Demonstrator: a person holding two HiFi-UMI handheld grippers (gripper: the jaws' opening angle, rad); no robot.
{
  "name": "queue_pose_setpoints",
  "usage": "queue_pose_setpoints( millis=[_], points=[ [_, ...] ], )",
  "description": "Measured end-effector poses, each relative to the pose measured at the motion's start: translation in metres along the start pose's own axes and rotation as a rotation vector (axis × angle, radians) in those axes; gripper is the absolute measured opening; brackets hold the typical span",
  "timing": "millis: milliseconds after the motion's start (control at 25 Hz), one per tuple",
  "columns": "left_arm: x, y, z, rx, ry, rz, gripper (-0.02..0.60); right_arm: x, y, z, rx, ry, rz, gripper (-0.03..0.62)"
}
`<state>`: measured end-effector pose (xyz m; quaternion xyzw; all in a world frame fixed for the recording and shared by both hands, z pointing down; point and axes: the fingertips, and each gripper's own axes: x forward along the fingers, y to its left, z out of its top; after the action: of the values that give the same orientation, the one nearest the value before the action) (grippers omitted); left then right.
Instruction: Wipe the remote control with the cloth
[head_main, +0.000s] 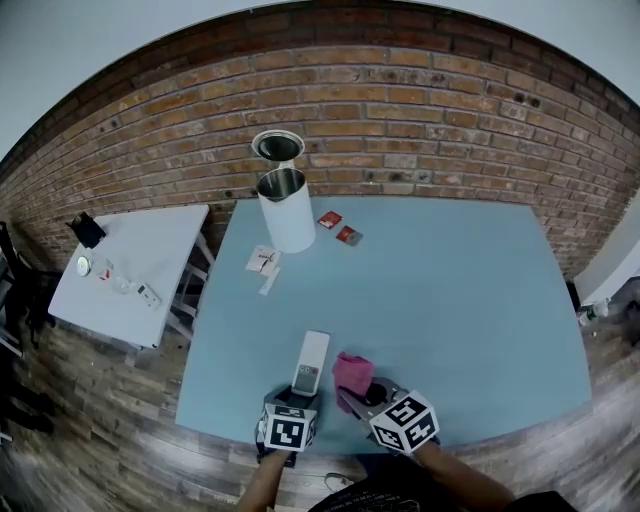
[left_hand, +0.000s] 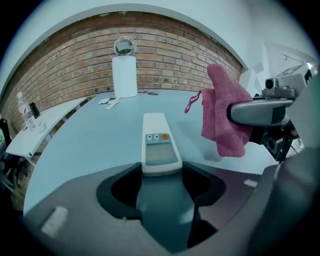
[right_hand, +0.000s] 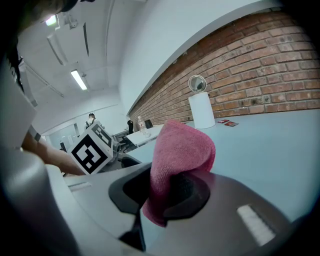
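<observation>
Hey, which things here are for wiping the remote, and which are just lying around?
For the job: remote control, cloth.
Lying about: white bin, red packets, paper scraps, side table with small items.

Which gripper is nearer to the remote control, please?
Left. The left gripper grips the remote control at its near end; the right gripper holds the cloth beside it, not touching.

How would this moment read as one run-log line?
left gripper: shut on remote control | right gripper: shut on pink cloth | contact: pink cloth beside remote control, not touching
</observation>
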<state>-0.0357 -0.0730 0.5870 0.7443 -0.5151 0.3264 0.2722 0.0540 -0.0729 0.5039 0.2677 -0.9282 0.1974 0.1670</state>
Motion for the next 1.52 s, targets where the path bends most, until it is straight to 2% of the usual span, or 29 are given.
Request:
queue_pose_setpoints(
  millis=[80,200,400,520,560,600,640,880,1160,1520],
  points=[
    [-0.001,-0.001,0.002,0.024,-0.021,0.006,0.253,-0.002,0.000,0.001,-0.005,-0.002,-0.005,0.067],
    [-0.007,-0.003,0.004,-0.001,-0.069,-0.001,0.253,-0.005,0.002,0.000,-0.007,-0.004,-0.012,0.067],
    [-0.034,-0.028,0.017,-0.097,-0.195,-0.132,0.237,-0.011,0.007,0.002,-0.010,-0.009,-0.044,0.067],
    [-0.053,-0.043,0.026,-0.093,-0.277,-0.154,0.235,-0.017,0.014,0.004,-0.010,-0.015,-0.063,0.067],
    [-0.061,-0.044,0.030,-0.089,-0.311,-0.135,0.208,-0.019,0.016,0.005,-0.009,-0.020,-0.068,0.067],
    [-0.069,-0.044,0.035,-0.087,-0.345,-0.113,0.035,-0.021,0.019,0.007,-0.008,-0.025,-0.074,0.067],
    [-0.076,-0.045,0.039,-0.086,-0.375,-0.103,0.002,-0.023,0.022,0.009,-0.007,-0.031,-0.078,0.067],
    [-0.113,-0.062,0.058,-0.083,-0.500,-0.111,0.002,-0.042,0.037,0.016,0.007,-0.069,-0.108,0.067],
    [-0.127,-0.075,0.053,-0.071,-0.534,-0.103,0.002,-0.064,0.041,0.017,-0.011,-0.103,-0.188,0.064],
    [-0.131,-0.088,0.043,-0.081,-0.525,-0.120,0.002,-0.070,0.049,0.012,0.003,-0.118,-0.180,0.064]
  ],
)
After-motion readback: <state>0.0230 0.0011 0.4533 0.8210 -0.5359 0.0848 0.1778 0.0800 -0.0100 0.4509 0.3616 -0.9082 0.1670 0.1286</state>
